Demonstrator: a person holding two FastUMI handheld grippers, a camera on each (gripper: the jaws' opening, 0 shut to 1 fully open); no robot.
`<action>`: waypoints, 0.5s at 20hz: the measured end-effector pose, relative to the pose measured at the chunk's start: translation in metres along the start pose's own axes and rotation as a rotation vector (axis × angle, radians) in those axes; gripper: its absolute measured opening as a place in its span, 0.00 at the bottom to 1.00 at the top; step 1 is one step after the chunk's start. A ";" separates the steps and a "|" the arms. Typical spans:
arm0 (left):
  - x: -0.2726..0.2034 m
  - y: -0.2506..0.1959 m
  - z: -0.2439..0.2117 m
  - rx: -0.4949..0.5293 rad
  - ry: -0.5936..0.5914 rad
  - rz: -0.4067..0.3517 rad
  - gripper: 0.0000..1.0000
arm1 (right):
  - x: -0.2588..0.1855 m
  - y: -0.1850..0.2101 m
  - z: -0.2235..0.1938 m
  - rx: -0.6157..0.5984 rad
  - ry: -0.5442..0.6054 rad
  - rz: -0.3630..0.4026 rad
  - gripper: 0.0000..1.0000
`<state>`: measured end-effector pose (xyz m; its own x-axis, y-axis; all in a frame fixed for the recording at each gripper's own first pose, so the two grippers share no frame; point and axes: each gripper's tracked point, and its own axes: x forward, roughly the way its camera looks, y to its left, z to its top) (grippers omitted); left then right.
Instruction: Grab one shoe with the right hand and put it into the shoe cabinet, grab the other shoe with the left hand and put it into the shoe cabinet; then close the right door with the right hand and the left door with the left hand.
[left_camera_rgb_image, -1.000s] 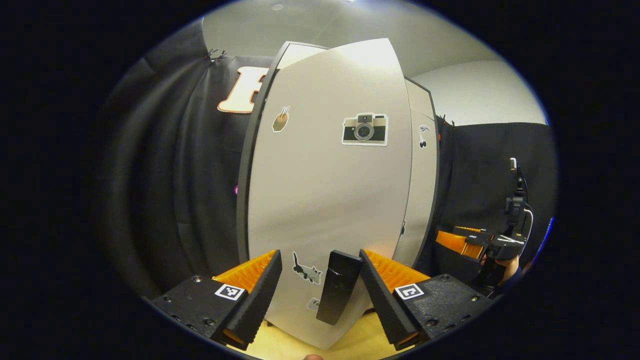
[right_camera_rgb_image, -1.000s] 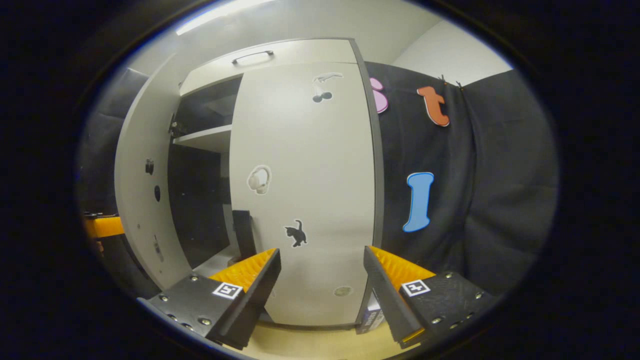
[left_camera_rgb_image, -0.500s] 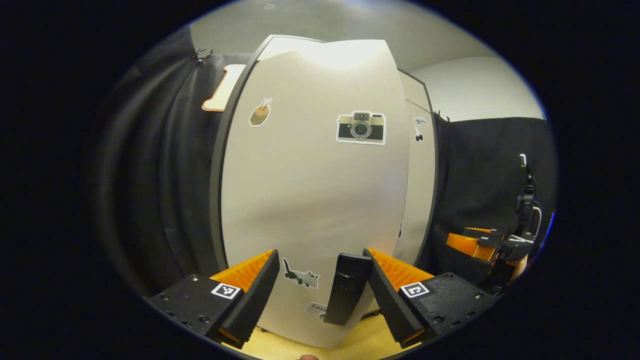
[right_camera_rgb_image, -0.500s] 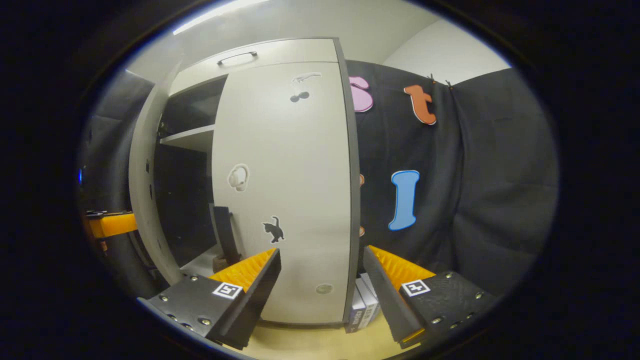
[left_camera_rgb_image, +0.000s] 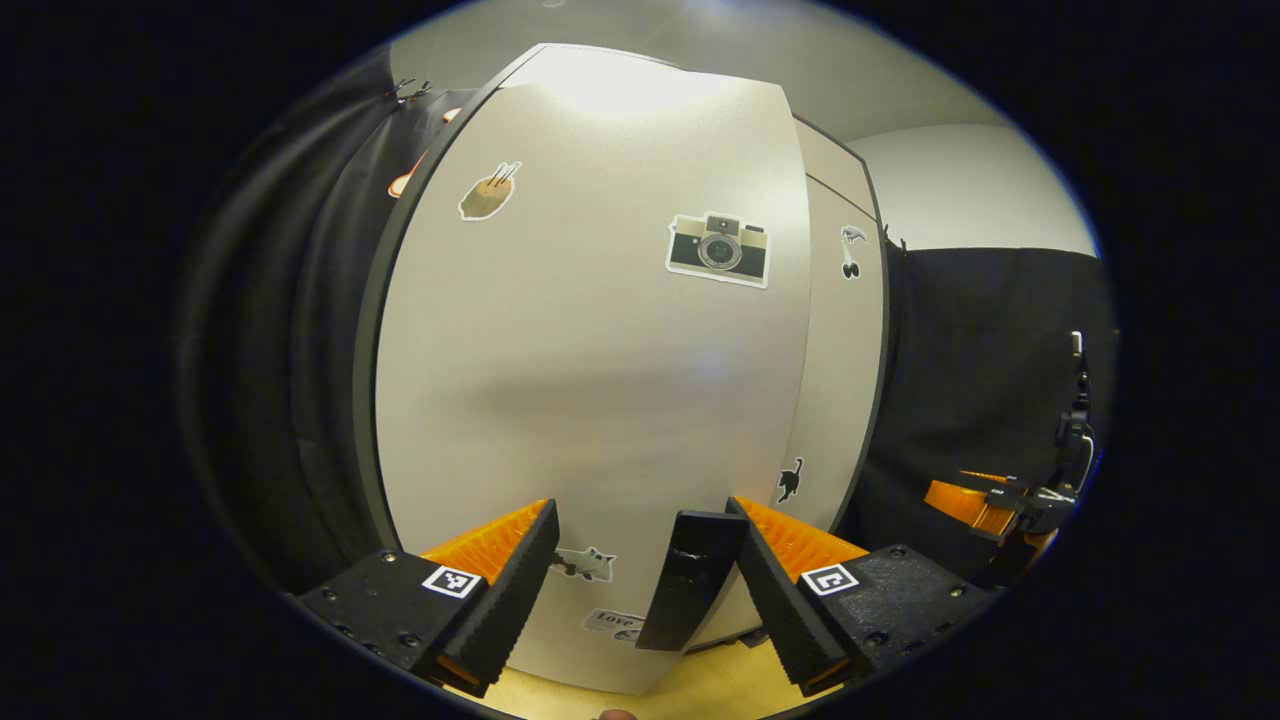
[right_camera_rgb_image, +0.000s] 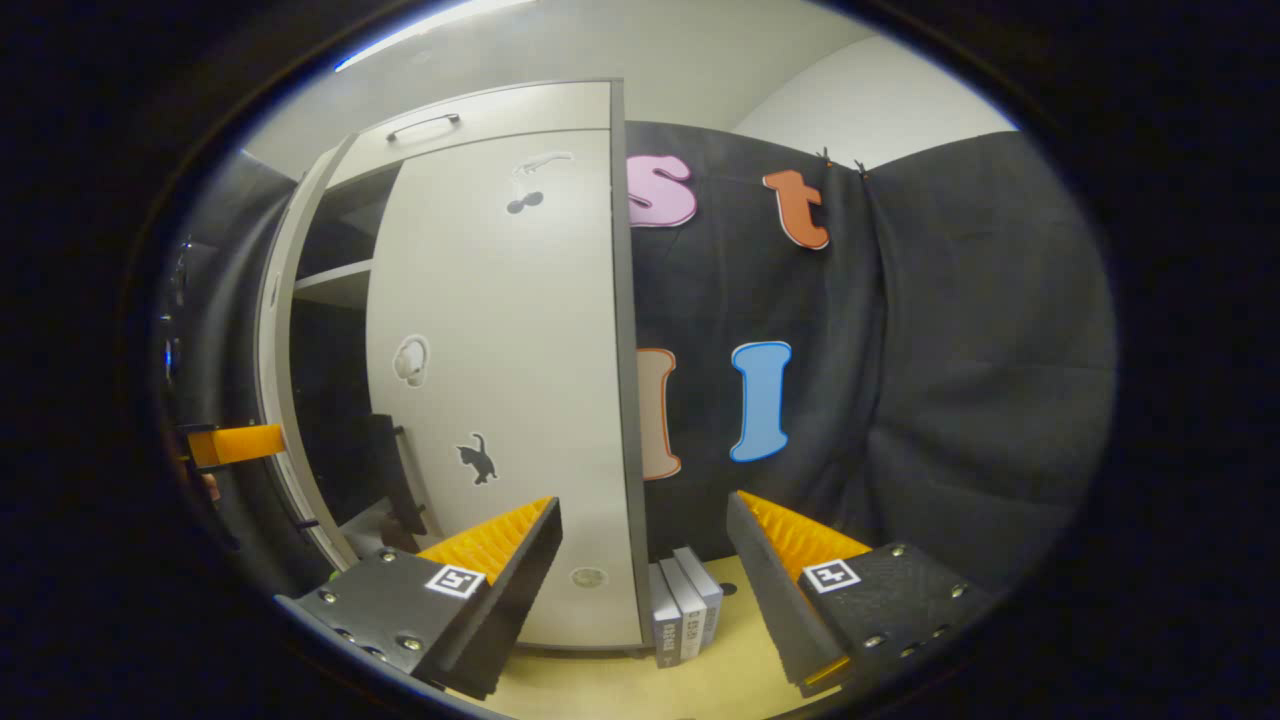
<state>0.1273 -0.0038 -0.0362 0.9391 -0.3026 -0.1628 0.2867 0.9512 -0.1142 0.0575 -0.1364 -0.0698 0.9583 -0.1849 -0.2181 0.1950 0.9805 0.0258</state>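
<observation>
pushing shut, the left tongs (left_camera_rgb_image: 640, 575) sit apart around the black bar handle (left_camera_rgb_image: 690, 580) of the pale grey left door (left_camera_rgb_image: 590, 380), not clamped. right tongs (right_camera_rgb_image: 640, 580) apart, empty, before the closed right door (right_camera_rgb_image: 500, 400). risk: the handle slipping out, leaving the left door ajar.

Left door (left_camera_rgb_image: 590, 380) right before claw (left_camera_rgb_image: 640, 575)

The left gripper (left_camera_rgb_image: 640, 560) has its jaws spread wide at the bottom of the frame, close against the pale left door (left_camera_rgb_image: 590, 380), whose dark handle (left_camera_rgb_image: 690, 580) sits between them just beside the right-hand finger. A camera sticker (left_camera_rgb_image: 718, 249) marks the door's upper right. At the far right edge the right gripper (left_camera_rgb_image: 985, 500) hangs before the black cloth.
</observation>
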 end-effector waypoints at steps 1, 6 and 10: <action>0.000 0.000 0.000 0.003 0.001 0.003 1.00 | 0.001 -0.004 0.000 0.003 0.000 -0.004 0.97; 0.002 -0.002 -0.001 -0.003 0.000 0.018 1.00 | 0.005 -0.022 -0.001 0.006 0.001 -0.020 1.00; 0.001 -0.003 -0.004 0.041 0.006 0.053 1.00 | 0.008 -0.028 -0.003 0.027 0.001 -0.018 0.98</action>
<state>0.1271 -0.0070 -0.0399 0.9522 -0.2517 -0.1733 0.2440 0.9676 -0.0647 0.0594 -0.1647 -0.0756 0.9541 -0.2028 -0.2203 0.2183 0.9747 0.0480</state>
